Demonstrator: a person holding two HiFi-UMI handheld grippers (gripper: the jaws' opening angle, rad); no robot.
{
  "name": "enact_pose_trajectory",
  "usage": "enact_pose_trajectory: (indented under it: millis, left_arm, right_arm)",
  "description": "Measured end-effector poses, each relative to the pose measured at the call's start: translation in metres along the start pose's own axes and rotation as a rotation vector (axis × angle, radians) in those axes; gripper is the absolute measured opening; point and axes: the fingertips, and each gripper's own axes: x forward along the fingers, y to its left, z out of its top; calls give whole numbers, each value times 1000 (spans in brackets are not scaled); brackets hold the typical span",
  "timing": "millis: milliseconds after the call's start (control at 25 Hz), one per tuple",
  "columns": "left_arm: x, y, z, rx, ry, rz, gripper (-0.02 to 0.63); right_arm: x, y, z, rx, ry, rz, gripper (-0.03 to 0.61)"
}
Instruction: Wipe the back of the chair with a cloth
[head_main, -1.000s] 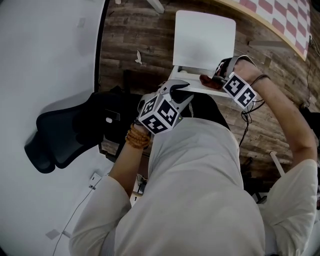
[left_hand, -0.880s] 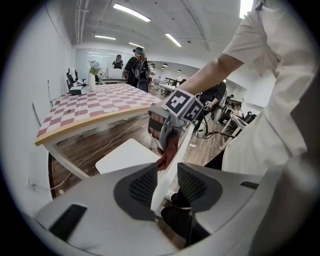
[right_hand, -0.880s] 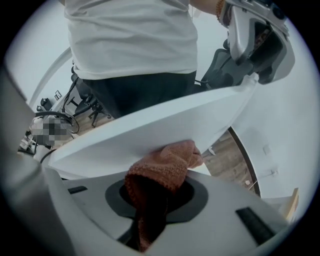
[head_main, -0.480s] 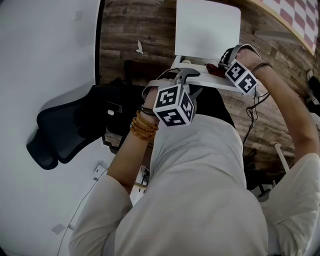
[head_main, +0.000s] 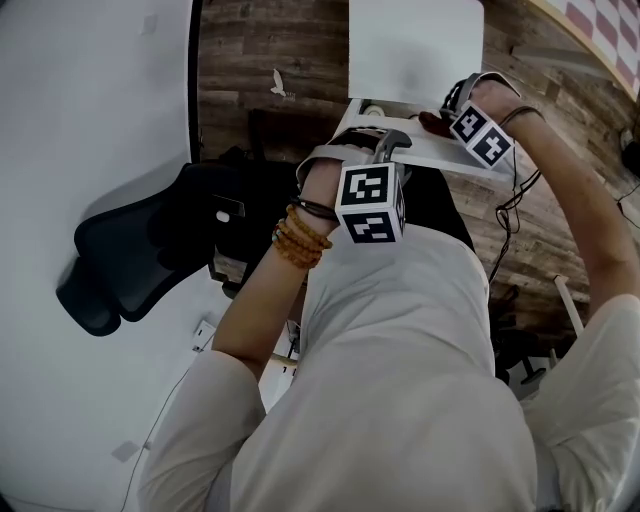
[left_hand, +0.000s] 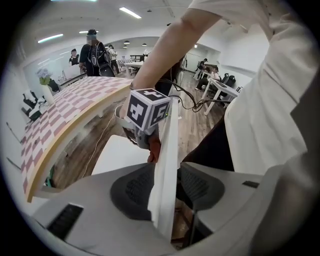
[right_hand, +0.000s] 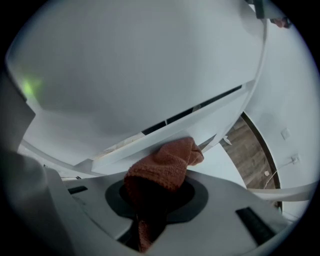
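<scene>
Since a second ago, the left gripper (left_hand: 165, 189) has rolled over the white plastic chair back's (left_hand: 168, 145) top edge, its jaws opening astride it. The right gripper (right_hand: 155, 196) still clamps the rust-brown knitted cloth (right_hand: 167, 164) at that edge.

Your left gripper (left_hand: 165, 187) straddles the chair back (left_hand: 169, 150) at its top edge, one jaw on either side, jaws opening. Your right gripper (right_hand: 157, 200) sits further right on the same edge, with the cloth (right_hand: 167, 162) between its jaws and against the edge. The seat (head_main: 415, 40) lies beyond the back. The office chair (head_main: 140, 255) is to your left; the table (left_hand: 65, 112) is far right.
</scene>
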Motion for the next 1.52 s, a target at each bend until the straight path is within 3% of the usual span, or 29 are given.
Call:
enact_pose_trajectory:
  millis: [360,640,1080,1520]
  left_arm:
    - [11,-7,-2,6,16,-11,190]
    - [17,-9,-4,13,28,-1,190]
    - [21,-10,-4,15,38,-1,190]
    - [21,-10,-4,3,38,4,190]
  right_arm:
    - [28,23,-21,60,-1,71,97]
    - [-3,35,-9,77,-37,27,96]
    - [-78,43,22,-13,-11,-97,96]
    - [-119,64,31,-56,17,-109,97]
